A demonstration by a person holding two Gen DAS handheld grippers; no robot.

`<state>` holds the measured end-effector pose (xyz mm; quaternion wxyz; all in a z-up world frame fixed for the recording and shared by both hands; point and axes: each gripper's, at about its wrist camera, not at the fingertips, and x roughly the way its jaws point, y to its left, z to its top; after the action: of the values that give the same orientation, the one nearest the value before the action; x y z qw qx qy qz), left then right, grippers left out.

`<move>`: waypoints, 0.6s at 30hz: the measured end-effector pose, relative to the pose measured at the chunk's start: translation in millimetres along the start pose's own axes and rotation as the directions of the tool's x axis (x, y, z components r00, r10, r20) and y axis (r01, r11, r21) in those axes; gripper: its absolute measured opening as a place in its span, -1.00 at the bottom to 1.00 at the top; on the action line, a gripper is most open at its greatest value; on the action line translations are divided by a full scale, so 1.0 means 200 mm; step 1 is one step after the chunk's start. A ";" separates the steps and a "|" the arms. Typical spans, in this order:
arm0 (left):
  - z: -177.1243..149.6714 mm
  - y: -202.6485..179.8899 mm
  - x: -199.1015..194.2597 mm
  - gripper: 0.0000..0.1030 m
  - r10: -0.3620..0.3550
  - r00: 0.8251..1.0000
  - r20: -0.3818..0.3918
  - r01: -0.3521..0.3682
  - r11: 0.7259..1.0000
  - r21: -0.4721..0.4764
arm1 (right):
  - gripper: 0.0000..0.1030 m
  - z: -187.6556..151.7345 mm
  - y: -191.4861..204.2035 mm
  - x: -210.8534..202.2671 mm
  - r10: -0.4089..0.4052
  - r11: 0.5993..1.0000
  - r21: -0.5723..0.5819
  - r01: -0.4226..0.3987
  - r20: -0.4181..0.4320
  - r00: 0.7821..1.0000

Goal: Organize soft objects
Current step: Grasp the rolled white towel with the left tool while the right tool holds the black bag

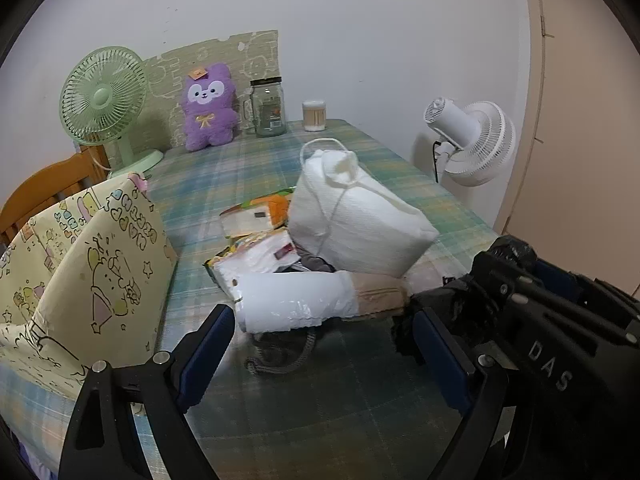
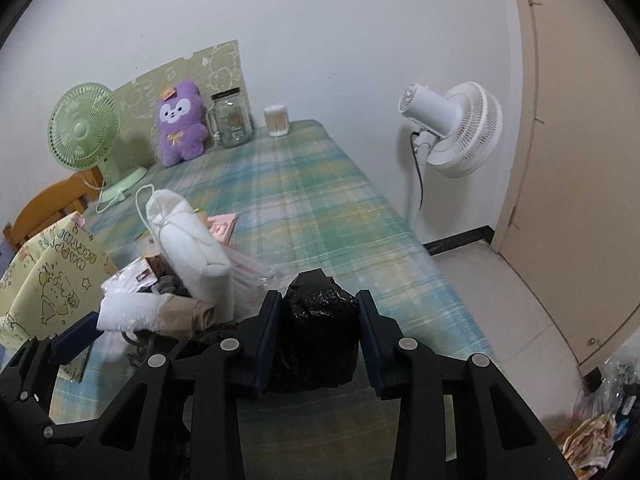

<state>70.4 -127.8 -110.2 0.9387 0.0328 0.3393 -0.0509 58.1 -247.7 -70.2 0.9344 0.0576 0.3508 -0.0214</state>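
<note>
A pile of soft things lies on the plaid tablecloth: a white drawstring pouch (image 1: 356,216) (image 2: 188,236) on top, a white and beige roll in clear plastic (image 1: 308,300) (image 2: 160,316) in front, packaged cloths (image 1: 260,240) behind. My left gripper (image 1: 324,344) is open and empty, just short of the roll. My right gripper (image 2: 318,324) is shut on a black plastic bundle (image 2: 318,332) held right of the pile; it also shows in the left wrist view (image 1: 444,308).
A cartoon-print yellow bag (image 1: 92,272) stands at the left by a wooden chair (image 1: 44,188). At the back stand a green fan (image 1: 104,100), a purple plush (image 1: 208,108), a glass jar (image 1: 270,108) and a swab tub (image 1: 314,116). A white fan (image 2: 456,128) stands off the table's right edge.
</note>
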 end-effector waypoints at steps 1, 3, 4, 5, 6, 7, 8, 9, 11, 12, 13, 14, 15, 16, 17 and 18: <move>0.00 -0.01 0.00 0.78 -0.003 1.000 0.001 0.003 1.000 0.004 | -0.22 0.00 -0.01 -0.01 -0.004 1.000 0.005 0.004 0.003 1.000; 0.00 -0.03 -0.01 0.78 -0.004 1.000 0.003 0.004 1.000 0.011 | -0.22 0.00 -0.03 -0.02 -0.007 1.000 0.015 0.006 0.009 1.000; -0.01 -0.03 -0.01 0.78 -0.003 1.000 0.003 0.003 1.000 0.015 | -0.22 0.00 -0.04 -0.02 -0.006 1.000 0.017 0.006 0.012 1.000; 0.00 -0.04 -0.01 0.78 -0.001 1.000 0.004 0.001 1.000 0.017 | -0.22 0.00 -0.04 -0.02 -0.005 1.000 0.019 0.005 0.015 1.000; 0.00 -0.04 0.00 0.78 0.004 1.000 0.002 -0.004 1.000 0.018 | -0.22 0.00 -0.04 -0.02 -0.004 1.000 0.020 0.004 0.016 1.000; 0.00 -0.04 0.00 0.78 0.008 1.000 0.001 -0.008 1.000 0.017 | -0.22 0.00 -0.04 -0.02 -0.002 1.000 0.021 0.002 0.018 1.000; 0.00 -0.05 0.00 0.78 0.012 1.000 0.000 -0.012 1.000 0.016 | -0.22 0.00 -0.04 -0.02 0.001 1.000 0.021 -0.002 0.018 1.000; 0.00 -0.05 0.01 0.78 0.018 1.000 -0.002 -0.018 1.000 0.019 | -0.22 0.00 -0.04 -0.02 0.002 1.000 0.019 -0.003 0.017 1.000; 0.00 -0.06 0.03 0.78 0.023 1.000 -0.013 -0.023 0.999 0.028 | -0.22 0.00 -0.04 -0.01 -0.001 1.000 0.017 0.001 0.016 1.000; -0.01 -0.07 0.03 0.78 0.022 1.000 -0.019 -0.021 0.999 0.030 | -0.22 0.00 -0.04 0.00 -0.003 1.000 0.017 0.002 0.015 1.000; -0.01 -0.07 0.04 0.77 0.024 0.999 -0.026 -0.023 0.999 0.032 | -0.22 0.00 -0.04 0.00 -0.004 1.000 0.018 0.003 0.012 1.000; -0.02 -0.07 0.05 0.75 0.026 0.999 -0.033 -0.024 0.999 0.036 | -0.22 0.00 -0.04 0.01 -0.002 1.000 0.019 0.002 0.009 1.000; -0.03 -0.07 0.06 0.71 0.027 0.999 -0.047 -0.025 0.999 0.037 | -0.22 0.00 -0.04 0.02 -0.001 1.000 0.020 0.001 0.005 1.000; -0.03 -0.07 0.06 0.64 0.028 0.998 -0.054 -0.026 0.999 0.038 | -0.22 0.00 -0.04 0.02 -0.002 1.000 0.019 0.002 0.002 1.000; -0.04 -0.07 0.07 0.60 0.028 0.998 -0.061 -0.026 0.999 0.038 | -0.22 -0.01 -0.03 0.03 0.000 1.000 0.017 0.000 -0.002 1.000; -0.04 -0.07 0.07 0.54 0.032 0.997 -0.065 -0.030 0.999 0.036 | -0.22 -0.01 -0.03 0.04 0.000 1.000 0.014 0.000 -0.006 1.000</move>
<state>74.1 -142.3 -126.6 0.9271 0.0560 0.3682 -0.0412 62.1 -253.4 -77.0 0.9329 0.0644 0.3535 -0.0237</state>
